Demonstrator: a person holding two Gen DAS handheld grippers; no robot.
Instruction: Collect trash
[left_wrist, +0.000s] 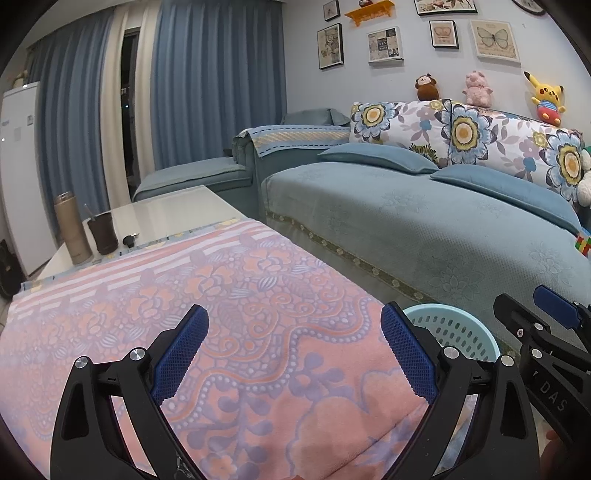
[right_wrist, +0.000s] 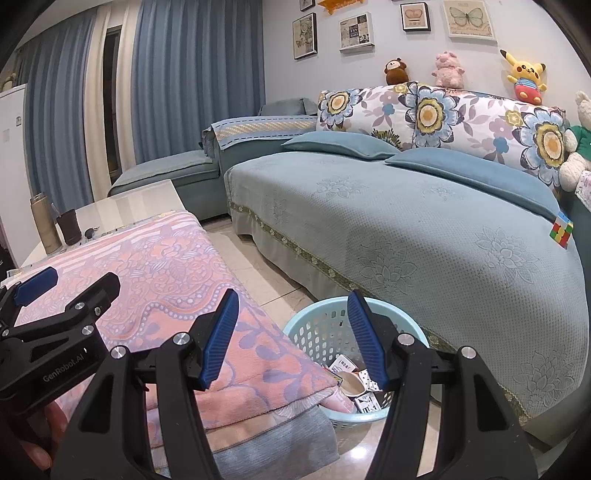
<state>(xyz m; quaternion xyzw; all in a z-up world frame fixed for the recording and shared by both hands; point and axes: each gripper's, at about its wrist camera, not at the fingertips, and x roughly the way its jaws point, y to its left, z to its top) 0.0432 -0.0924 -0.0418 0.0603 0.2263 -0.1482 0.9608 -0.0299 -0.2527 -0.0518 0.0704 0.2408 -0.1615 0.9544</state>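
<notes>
Both claws, left gripper (left_wrist: 293, 345) and right gripper (right_wrist: 293, 338), gaped empty; upright basket (right_wrist: 314, 332) stood directly below the right, trash (right_wrist: 351, 382) jumbled inside, axis unclear

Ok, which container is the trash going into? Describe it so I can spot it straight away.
Start at the big blue-green sofa and drop to the tiled floor in front of it, beside the table draped in a pink floral blanket. There sits a light blue perforated plastic basket with paper cups and scraps already inside. It is the only open container on the floor there.
</notes>
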